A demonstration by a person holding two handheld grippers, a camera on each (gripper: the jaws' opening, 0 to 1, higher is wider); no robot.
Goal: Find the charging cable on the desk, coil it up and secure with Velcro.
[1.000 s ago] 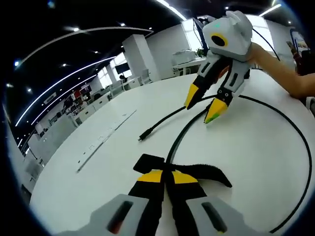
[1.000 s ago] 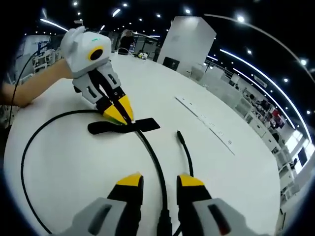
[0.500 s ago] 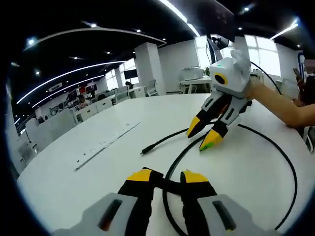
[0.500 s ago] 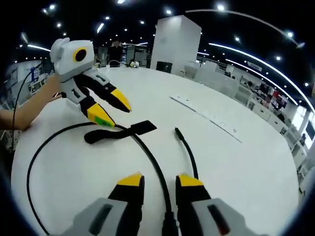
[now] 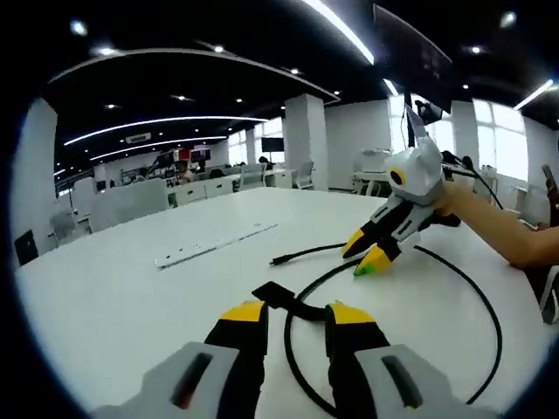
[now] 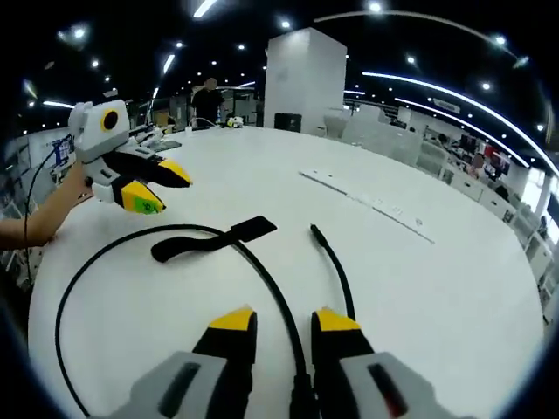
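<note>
Black charging cable [image 6: 262, 279] lies looped on the white desk [image 6: 437, 288], its Velcro strap [image 6: 210, 242] flat; the right gripper [image 6: 272, 321] apparently grips it, the left gripper [image 5: 295, 316] hovers empty, jaws parted, so coiling comes next.

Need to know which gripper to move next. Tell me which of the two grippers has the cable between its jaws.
The right gripper: the black charging cable runs up between its yellow-tipped jaws. The left gripper hovers over the white table, jaws apart, holding nothing.
</note>
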